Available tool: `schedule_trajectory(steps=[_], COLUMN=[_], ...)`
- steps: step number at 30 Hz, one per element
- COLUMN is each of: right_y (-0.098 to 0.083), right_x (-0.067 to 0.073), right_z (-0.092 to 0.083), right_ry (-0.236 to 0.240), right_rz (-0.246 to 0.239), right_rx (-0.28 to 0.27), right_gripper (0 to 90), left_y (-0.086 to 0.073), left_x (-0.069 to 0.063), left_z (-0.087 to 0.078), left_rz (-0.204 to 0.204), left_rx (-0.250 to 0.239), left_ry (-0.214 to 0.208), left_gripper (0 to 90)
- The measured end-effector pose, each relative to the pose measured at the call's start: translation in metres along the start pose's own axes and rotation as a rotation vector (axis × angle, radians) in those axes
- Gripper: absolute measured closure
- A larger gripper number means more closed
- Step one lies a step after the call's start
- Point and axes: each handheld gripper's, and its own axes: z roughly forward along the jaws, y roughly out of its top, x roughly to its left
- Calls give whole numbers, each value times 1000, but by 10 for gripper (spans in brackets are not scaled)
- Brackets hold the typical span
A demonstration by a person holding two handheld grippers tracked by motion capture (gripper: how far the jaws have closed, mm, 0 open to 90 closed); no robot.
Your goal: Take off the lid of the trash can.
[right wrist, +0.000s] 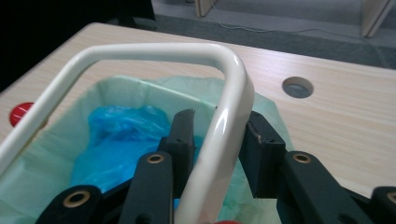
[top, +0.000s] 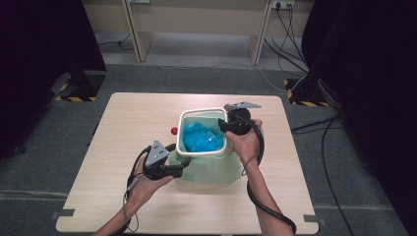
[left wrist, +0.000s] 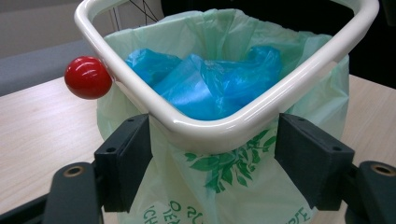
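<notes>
A white rounded frame (top: 201, 110) rings the mouth of a pale green bag (top: 211, 169) that stands mid-table with crumpled blue plastic (top: 199, 137) inside. A red ball (top: 173, 130) sticks out at the frame's left side. My right gripper (top: 223, 125) is at the frame's right side. In the right gripper view its jaws clamp the white frame (right wrist: 224, 121), one jaw inside over the blue plastic (right wrist: 121, 135), the other outside. My left gripper (top: 178, 158) is at the near left corner. Its wide jaws (left wrist: 214, 140) flank the green bag (left wrist: 224, 182) just under the frame (left wrist: 210, 128).
The light wooden table (top: 123, 196) has a round cable hole (right wrist: 297, 87) beyond the frame. Table legs, wall sockets and cables lie on the grey floor behind, with dark curtains and stand bases at both sides.
</notes>
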Motion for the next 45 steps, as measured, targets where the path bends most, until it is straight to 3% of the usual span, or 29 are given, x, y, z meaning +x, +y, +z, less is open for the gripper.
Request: schedule_trajectory(steps=[8,15,21,22,33,45], right_y=[0,1,-5,-8,-26,-32], right_x=[-11,-22,-43,-53,-78,-109], right_z=[-6,-15,-25,-29,-39,-65], right_ry=[71,84,108,119,109,71], right_rz=[84,110,175,191,233,290], right_rx=[-45,-60,-82,-88,-79,-110], right_gripper=[689,693,735,751,759,757], left_y=[5,6,4,3,3,-1], left_x=[-1,1,4,5,1,6], left_z=[-6,-8,-9,-9,-3,-8], left_rz=[-2,-4,-8,-8,-6,-9], left_rx=[-31,-34,-26,-26,-16,-13], left_ry=[-2,-1,2,2,-7,4], left_gripper=[266,260,258,256,253,253])
